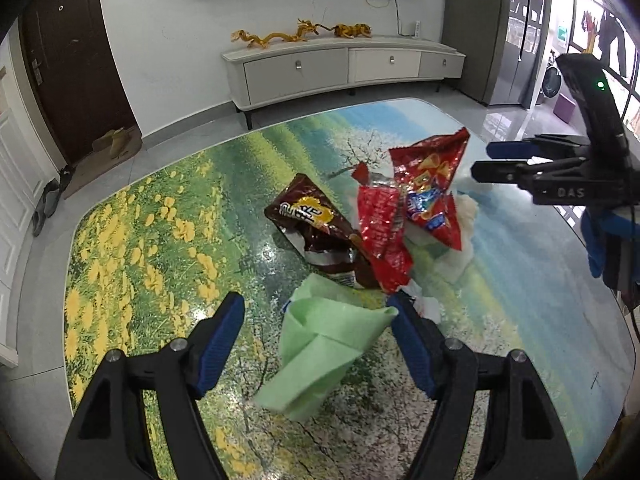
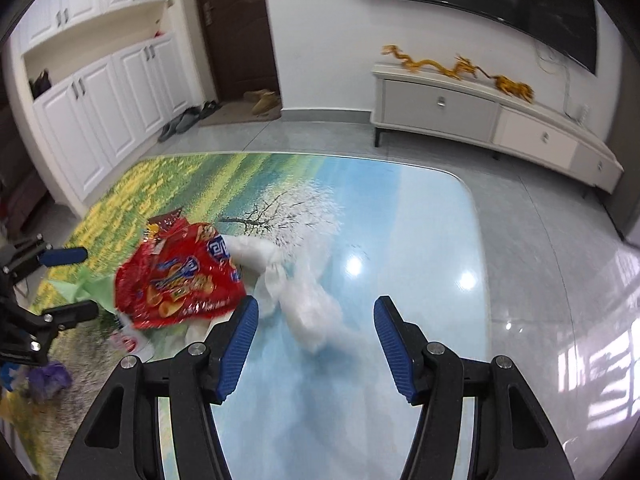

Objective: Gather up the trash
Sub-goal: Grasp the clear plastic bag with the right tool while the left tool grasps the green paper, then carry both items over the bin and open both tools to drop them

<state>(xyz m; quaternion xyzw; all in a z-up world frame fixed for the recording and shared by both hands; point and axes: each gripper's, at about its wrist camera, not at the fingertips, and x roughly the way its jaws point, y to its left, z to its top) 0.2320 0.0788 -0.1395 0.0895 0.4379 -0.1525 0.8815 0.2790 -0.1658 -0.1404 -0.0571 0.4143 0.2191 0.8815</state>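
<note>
A pile of trash lies on the landscape-printed table (image 1: 160, 208): a brown snack wrapper (image 1: 316, 224), a red chip bag (image 1: 424, 184), a crumpled red wrapper (image 1: 384, 240), white tissue (image 1: 460, 252) and a folded green bag (image 1: 320, 344). My left gripper (image 1: 318, 316) is open, its jaws on either side of the green bag. My right gripper (image 2: 316, 320) is open just above the white tissue (image 2: 308, 304), beside the red chip bag (image 2: 180, 276). The right gripper also shows in the left wrist view (image 1: 486, 160), and the left gripper in the right wrist view (image 2: 76, 280).
A grey TV cabinet (image 1: 344, 68) with gold dragon figures stands past the table's far edge, under a wall TV. A dark door and slippers (image 1: 48, 204) are at the left. White cupboards (image 2: 100, 92) line the wall. Purple scrap (image 2: 48, 376) lies near the table's left edge.
</note>
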